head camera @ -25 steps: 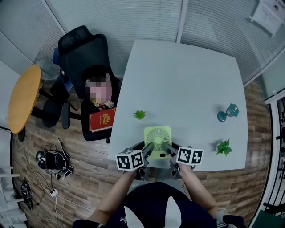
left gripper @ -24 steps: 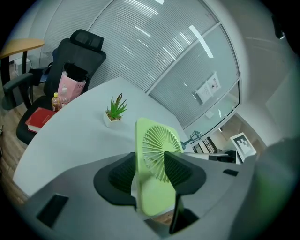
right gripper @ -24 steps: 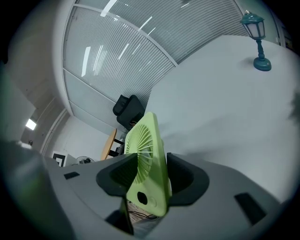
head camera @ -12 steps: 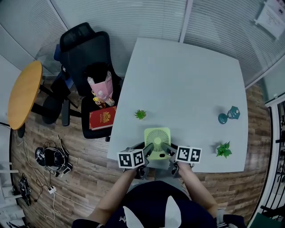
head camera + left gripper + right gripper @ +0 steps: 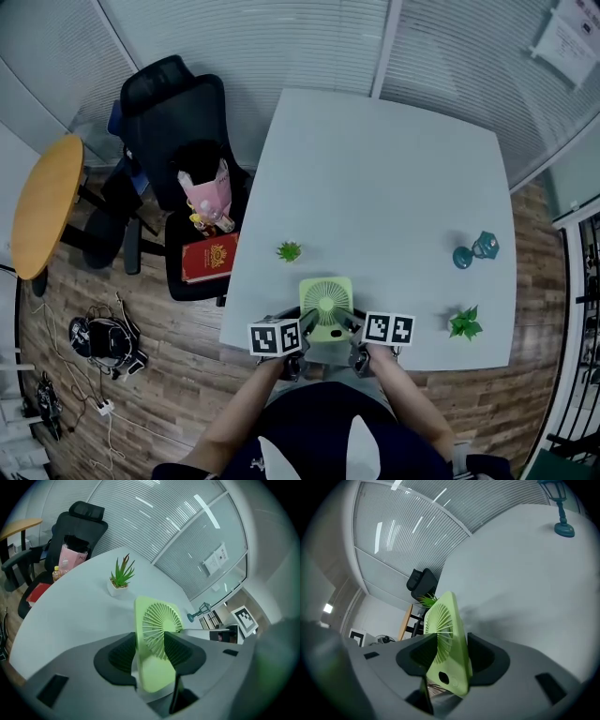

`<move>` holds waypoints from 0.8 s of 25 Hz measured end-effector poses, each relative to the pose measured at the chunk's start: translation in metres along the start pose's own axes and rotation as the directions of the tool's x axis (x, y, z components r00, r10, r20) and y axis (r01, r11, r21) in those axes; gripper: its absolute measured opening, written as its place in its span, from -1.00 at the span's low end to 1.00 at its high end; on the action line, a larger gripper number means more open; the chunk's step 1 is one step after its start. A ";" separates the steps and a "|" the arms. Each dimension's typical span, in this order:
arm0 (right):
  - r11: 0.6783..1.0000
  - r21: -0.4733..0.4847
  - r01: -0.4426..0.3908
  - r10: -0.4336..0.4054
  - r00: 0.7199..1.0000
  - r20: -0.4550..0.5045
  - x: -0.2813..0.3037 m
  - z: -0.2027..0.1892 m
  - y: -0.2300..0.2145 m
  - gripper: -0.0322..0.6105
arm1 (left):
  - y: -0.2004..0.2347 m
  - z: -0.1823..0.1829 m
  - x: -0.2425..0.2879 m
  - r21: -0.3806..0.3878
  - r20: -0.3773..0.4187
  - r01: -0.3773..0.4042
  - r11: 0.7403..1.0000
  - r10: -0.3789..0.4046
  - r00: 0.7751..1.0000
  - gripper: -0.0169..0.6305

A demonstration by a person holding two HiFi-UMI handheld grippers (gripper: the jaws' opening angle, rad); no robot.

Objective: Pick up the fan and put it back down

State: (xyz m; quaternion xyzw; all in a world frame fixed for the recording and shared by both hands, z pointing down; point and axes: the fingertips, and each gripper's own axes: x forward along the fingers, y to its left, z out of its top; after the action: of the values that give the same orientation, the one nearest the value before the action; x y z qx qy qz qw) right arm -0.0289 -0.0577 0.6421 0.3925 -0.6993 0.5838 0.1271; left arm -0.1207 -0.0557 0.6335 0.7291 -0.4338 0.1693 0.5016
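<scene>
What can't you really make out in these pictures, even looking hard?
- Whether the fan touches the table: in the head view the left gripper and right gripper cover its base; in both gripper views the jaws do.
- Notice on the glass wall: head view, cut off by the edge, print too small.
- Red book's cover lettering: head view, too small.

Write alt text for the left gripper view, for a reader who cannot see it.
A light green fan is clamped between the left gripper's dark jaws. Beyond it, on a pale table, stands a small potted plant; a black office chair sits past the table's edge.
</scene>
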 end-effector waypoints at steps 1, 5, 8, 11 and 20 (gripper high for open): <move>1.000 0.001 0.000 0.000 1.000 -0.002 0.002 0.000 -0.002 -0.27 | 0.001 0.000 0.002 -0.003 -0.004 0.001 1.000 -0.001 1.000 -0.32; 1.000 0.013 0.000 0.000 1.000 -0.008 0.009 -0.002 -0.009 -0.27 | 0.006 -0.003 0.009 -0.011 -0.022 -0.006 1.000 0.005 1.000 -0.32; 1.000 0.027 0.000 0.000 1.000 -0.013 0.014 -0.003 -0.015 -0.27 | 0.010 -0.006 0.015 -0.013 -0.039 -0.012 1.000 0.011 0.999 -0.32; 0.999 0.049 -0.004 0.005 1.000 -0.017 0.018 -0.004 -0.022 -0.27 | 0.011 -0.008 0.020 -0.016 -0.049 -0.015 1.000 0.014 0.999 -0.32; 0.999 0.050 0.005 -0.004 1.000 -0.023 0.029 -0.006 -0.033 -0.27 | 0.020 -0.014 0.029 -0.028 -0.072 -0.029 0.999 0.027 0.997 -0.32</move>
State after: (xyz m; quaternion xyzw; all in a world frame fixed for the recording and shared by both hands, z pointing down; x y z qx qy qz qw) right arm -0.0268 -0.0638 0.6858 0.3903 -0.6821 0.6053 0.1265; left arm -0.1176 -0.0592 0.6712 0.7090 -0.4282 0.1960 0.5249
